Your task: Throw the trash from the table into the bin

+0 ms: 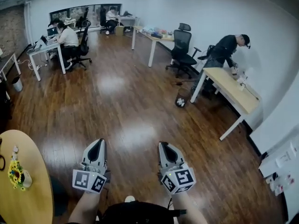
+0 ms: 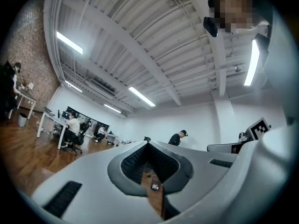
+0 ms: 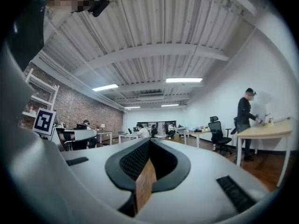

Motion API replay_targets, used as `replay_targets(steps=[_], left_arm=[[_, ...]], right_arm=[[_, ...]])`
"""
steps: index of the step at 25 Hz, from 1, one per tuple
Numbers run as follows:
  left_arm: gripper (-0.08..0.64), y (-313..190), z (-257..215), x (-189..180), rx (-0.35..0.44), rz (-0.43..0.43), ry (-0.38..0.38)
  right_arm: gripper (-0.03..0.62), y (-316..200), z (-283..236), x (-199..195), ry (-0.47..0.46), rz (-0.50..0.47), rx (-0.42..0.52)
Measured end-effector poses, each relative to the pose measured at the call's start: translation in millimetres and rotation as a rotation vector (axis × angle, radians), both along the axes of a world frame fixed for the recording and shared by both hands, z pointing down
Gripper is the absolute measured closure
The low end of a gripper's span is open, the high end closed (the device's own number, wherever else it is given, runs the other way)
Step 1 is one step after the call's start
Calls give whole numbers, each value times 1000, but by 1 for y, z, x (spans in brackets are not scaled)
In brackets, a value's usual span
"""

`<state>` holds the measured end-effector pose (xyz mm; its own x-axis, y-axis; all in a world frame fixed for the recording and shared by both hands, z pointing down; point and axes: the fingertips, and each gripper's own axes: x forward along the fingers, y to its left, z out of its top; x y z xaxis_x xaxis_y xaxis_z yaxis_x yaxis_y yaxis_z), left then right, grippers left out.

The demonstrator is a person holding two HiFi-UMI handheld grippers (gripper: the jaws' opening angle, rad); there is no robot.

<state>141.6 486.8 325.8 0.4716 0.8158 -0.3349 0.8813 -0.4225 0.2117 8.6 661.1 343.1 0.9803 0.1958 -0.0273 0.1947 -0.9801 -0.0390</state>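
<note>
Head view: closest to me are the left tongs (image 1: 97,143) and right tongs (image 1: 164,146), side by side over the wood floor (image 1: 121,106). The round yellow table (image 1: 37,181) sits lower left with a small yellow item (image 1: 15,174) on it, can't tell if that's trash. A small dark bin (image 1: 181,101) stands on the floor by a leg of the far right table (image 1: 233,94), well apart from both tongs.

Left gripper view: tips clenched together, nothing in them.

Right gripper view: same deal, clenched and empty.
</note>
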Motion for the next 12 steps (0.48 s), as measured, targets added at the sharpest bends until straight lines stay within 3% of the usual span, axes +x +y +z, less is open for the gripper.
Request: replay_targets(steps=[12], left_arm=[[559,-77,17,158,46,-557,-18]], right_arm=[[588,-41,12,294,9,-623,-4]])
